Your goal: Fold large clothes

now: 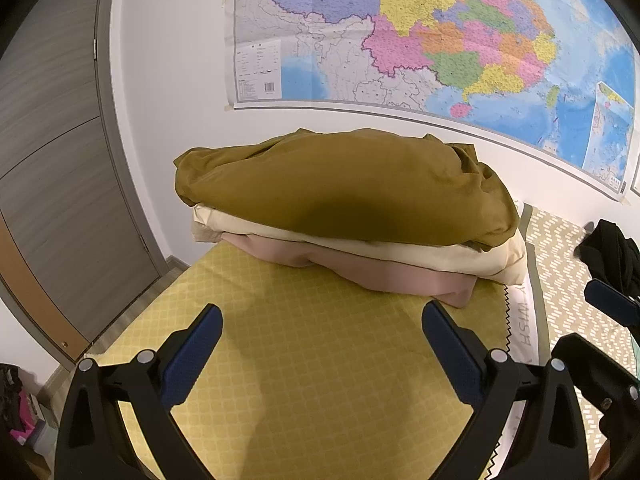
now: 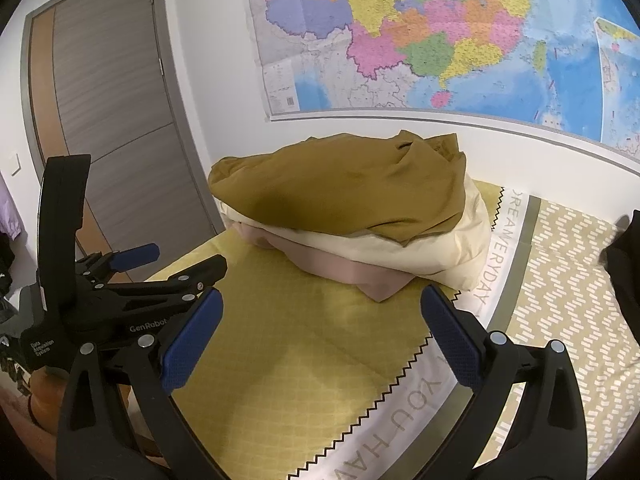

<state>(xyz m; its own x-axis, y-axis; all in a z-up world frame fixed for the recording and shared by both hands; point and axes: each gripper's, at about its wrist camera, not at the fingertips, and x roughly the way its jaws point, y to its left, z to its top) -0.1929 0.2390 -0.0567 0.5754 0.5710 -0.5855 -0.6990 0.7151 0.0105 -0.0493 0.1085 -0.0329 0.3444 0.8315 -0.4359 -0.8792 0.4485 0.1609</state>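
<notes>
Over near yellow bedcover (image 1: 320, 360), both tongs (image 1: 322, 328) (image 2: 320, 320) wide, empty. Next: black garment (image 1: 612, 252) far right; pinch two corners, spread flat beside folded stack (image 1: 344, 208).

Ahead of our open fingers we see the folded stack: olive garment (image 1: 340, 188) atop cream garment (image 1: 436, 256), pink garment (image 1: 396, 280) underneath.

Folded clothes stack (image 1: 344, 208) on bed (image 1: 320, 360), below wall map (image 1: 440, 40).
</notes>
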